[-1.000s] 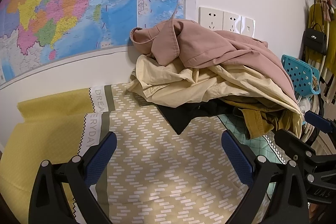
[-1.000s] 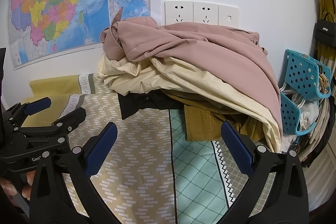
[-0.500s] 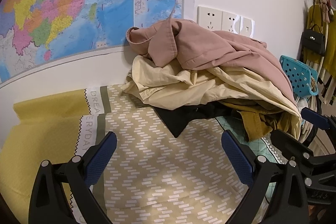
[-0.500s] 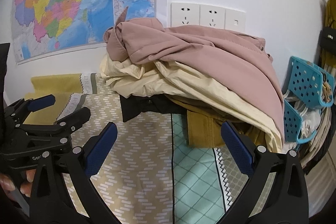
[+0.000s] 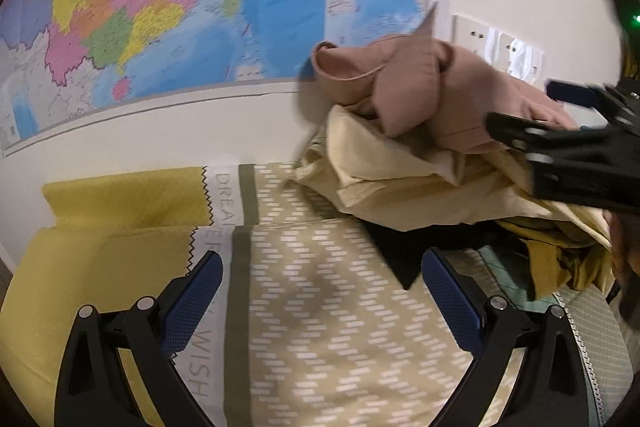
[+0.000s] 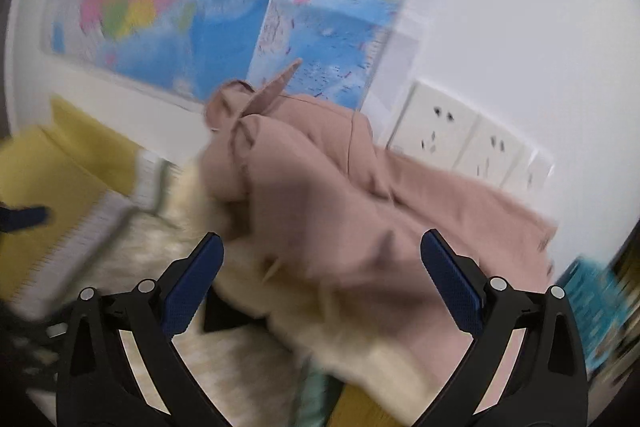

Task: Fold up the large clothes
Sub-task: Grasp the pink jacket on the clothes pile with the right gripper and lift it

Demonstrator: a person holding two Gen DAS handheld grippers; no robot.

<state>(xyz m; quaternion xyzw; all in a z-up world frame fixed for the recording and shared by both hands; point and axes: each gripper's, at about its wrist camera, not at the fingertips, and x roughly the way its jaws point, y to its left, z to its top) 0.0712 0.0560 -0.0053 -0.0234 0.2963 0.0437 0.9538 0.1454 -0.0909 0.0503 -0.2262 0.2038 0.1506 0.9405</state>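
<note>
The left wrist view is sharp enough to read the scene. A heap of garments sits against the wall: a dusty-pink garment on top, a cream garment under it, a black garment poking out beneath, and a mustard garment at the right. The heap lies on a patterned bedspread with a plain yellow panel and a strip of letters cut off by a fold. The left tongs hang spread wide above the bare bedspread, near the heap but touching no cloth. This view alone shows the right tongs from the side, reaching in over the pink and cream layers; they are blurred, and whether they touch the fabric cannot be told.

The right wrist view is heavily smeared and tilted. There the right tongs are spread apart with nothing between the pads, and the dusty-pink garment fills the gap ahead of them. The cream garment shows only as a pale blur below. This view gives the three wall sockets in full, whereas the left view crops them behind the heap. A wall map covers the wall in both. A turquoise smear at the right edge is too blurred to name.
</note>
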